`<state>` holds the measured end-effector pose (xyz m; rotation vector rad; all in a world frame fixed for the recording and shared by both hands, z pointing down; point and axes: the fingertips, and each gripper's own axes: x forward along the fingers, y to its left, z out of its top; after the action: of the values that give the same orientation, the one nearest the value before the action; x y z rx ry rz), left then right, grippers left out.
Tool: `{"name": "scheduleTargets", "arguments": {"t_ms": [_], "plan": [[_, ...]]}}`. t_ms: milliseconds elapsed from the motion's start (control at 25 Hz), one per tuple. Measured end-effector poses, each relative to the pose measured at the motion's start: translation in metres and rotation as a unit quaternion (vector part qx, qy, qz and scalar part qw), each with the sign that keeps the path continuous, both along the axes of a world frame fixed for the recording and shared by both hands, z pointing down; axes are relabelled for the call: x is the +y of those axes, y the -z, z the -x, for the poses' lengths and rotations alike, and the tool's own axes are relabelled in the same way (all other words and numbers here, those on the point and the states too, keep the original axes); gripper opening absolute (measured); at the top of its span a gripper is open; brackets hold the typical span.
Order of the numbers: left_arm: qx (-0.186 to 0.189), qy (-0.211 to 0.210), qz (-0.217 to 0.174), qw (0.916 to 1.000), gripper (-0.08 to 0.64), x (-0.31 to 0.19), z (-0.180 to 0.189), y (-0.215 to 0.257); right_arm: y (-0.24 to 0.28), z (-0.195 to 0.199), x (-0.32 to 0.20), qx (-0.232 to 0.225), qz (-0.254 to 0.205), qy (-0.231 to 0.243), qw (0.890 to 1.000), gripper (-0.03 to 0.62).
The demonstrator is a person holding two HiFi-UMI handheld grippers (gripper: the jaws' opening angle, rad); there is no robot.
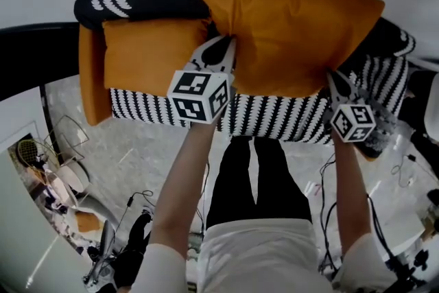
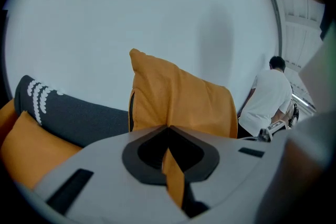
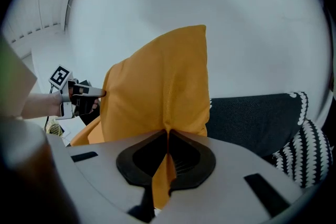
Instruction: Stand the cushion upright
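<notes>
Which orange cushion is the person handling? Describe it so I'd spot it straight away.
Find the black-and-white patterned sofa. The cushion meant is the big orange one towards its right end. Unlike the smaller orange cushion left of it, both the left tongs and right tongs pinch its near edge.

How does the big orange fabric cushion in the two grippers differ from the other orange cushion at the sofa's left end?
The gripped orange cushion is pinched by the left gripper and right gripper; the left-end orange cushion is untouched. The gripped one stands taller than the dark backrest; the other sits below it. Both are plain orange fabric.
</notes>
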<state>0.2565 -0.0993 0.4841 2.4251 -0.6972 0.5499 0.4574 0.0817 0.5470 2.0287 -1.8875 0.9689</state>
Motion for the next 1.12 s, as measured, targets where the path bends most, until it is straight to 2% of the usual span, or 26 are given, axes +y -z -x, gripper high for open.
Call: {"name": "scheduleTargets", "arguments": {"t_ms": [200,440,520,760,920,1120], "plan": [[-0.005,-0.010,0.001,0.9999,0.008,-0.017,-0.023,-0.015,-0.013,-0.014,-0.005,0.005,0.012,-0.020,1.000,0.040],[-0.030,-0.026,0.026,0.9989,0.023,-0.018,-0.035,-0.059,-0.057,-0.032,0.000,0.011,0.064,-0.049,0.997,0.041],[-0.026,-0.030,0.033,0.9987,0.023,-0.012,-0.036,-0.065,-0.065,-0.037,0.006,0.009,0.072,-0.052,0.996,0.041],[-0.016,-0.004,0.036,0.9992,0.041,-0.009,-0.042,-0.067,-0.068,-0.048,0.017,0.007,0.069,-0.052,0.996,0.041],[-0.032,-0.003,0.040,0.9987,0.038,-0.005,-0.026,-0.068,-0.062,-0.037,0.013,0.007,0.066,-0.031,0.997,0.043],[-0.041,0.010,0.055,0.9976,0.037,0.032,-0.011,-0.061,-0.044,-0.038,0.030,-0.006,0.053,-0.017,0.998,0.043]]}}
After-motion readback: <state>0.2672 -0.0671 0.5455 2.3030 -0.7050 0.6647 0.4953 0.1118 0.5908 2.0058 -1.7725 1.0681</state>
